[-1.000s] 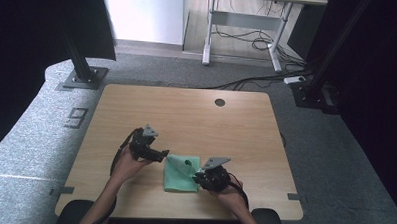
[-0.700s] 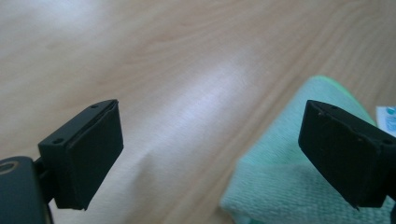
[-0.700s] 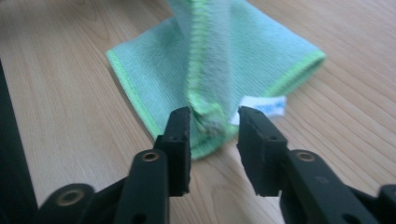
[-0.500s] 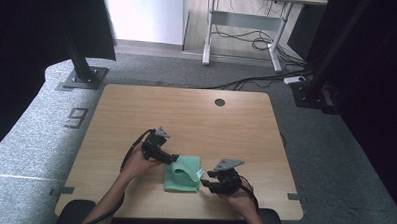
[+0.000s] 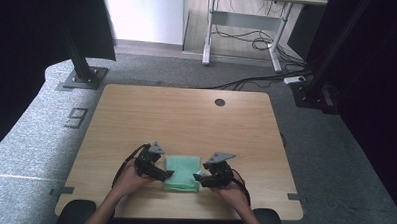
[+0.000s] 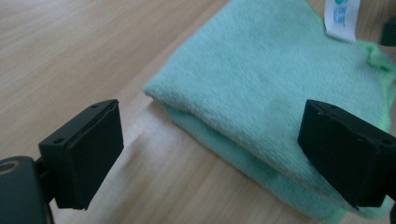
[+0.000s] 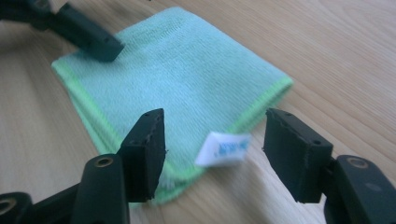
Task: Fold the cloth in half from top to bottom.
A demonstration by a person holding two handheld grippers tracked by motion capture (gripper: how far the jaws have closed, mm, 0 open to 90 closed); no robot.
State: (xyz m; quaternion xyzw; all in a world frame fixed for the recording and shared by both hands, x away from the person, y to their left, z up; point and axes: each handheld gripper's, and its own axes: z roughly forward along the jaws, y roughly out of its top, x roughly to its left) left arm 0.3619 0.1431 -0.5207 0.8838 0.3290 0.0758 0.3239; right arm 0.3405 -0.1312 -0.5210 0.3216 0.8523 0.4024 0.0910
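Surface: light wooden table (image 5: 186,116) with one round cable hole, standing on grey carpet; a white desk frame and cables are seen behind it.
Left gripper: the black two-jaw left gripper (image 5: 160,174) is held low at the left edge of the cloth. Its jaws are spread wide and nothing is pressed between them; the folded corner is framed between them in the left gripper view, probably so that this edge can be taken.
Cloth: one folded mint-green microfibre cloth (image 5: 183,172) with a brighter green hem is lying flat near the person's edge of the table, between the two grippers. Two layers are seen at its fold (image 6: 224,140).
Label: one small white tag (image 7: 223,148) with blue print is sticking out from the right hem.
Right gripper: the black two-jaw right gripper (image 5: 200,177) is held at the right edge. Its jaws have just been opening; the tag and the hem are between them, but no pad is pressed on them, so the cloth seems released.
Count: one cloth, one tag, two grippers, two hands.
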